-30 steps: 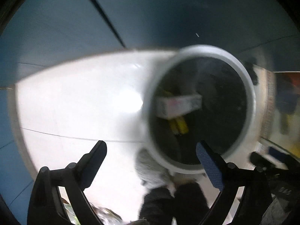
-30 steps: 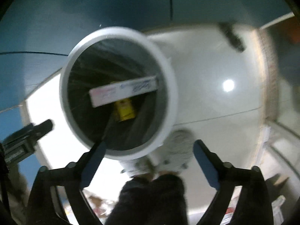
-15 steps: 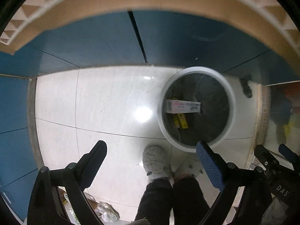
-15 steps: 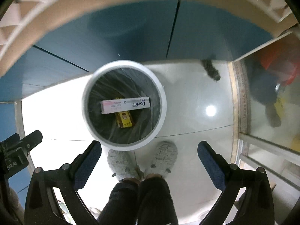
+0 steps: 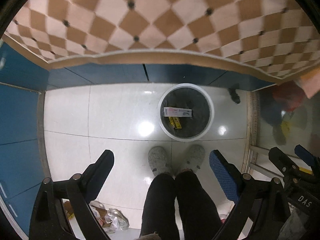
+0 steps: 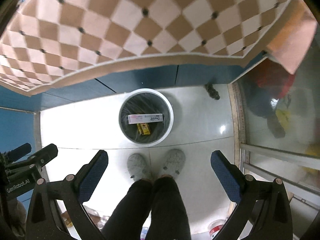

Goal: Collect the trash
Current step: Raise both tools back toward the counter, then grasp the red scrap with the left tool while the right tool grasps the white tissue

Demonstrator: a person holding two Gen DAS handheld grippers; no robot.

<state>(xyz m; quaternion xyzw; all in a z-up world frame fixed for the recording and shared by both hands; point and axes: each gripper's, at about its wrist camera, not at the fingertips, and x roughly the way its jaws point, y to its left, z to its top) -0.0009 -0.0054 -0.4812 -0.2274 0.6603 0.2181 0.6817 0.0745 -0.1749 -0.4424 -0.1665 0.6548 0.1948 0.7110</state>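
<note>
A white round trash bin (image 5: 210,108) with a black liner stands on the floor below; it also shows in the right wrist view (image 6: 170,112). Inside lie a white and pink box (image 5: 177,112) (image 6: 145,118) and a yellow packet (image 5: 176,122) (image 6: 143,129). My left gripper (image 5: 161,165) is open and empty, high above the floor. My right gripper (image 6: 159,165) is open and empty at a similar height; it also shows in the left wrist view (image 5: 288,162).
A checkered tablecloth (image 5: 152,20) (image 6: 140,20) hangs over the table edge above the bin. The person's grey slippers (image 5: 158,160) (image 6: 174,161) stand just before the bin. Loose wrappers (image 5: 112,220) lie on the floor at bottom left. Blue cabinets (image 5: 18,110) stand to the left.
Both grippers have risen well away from the bin, which now looks small and far below. The table's checkered cloth has come into view. Both stay open.
</note>
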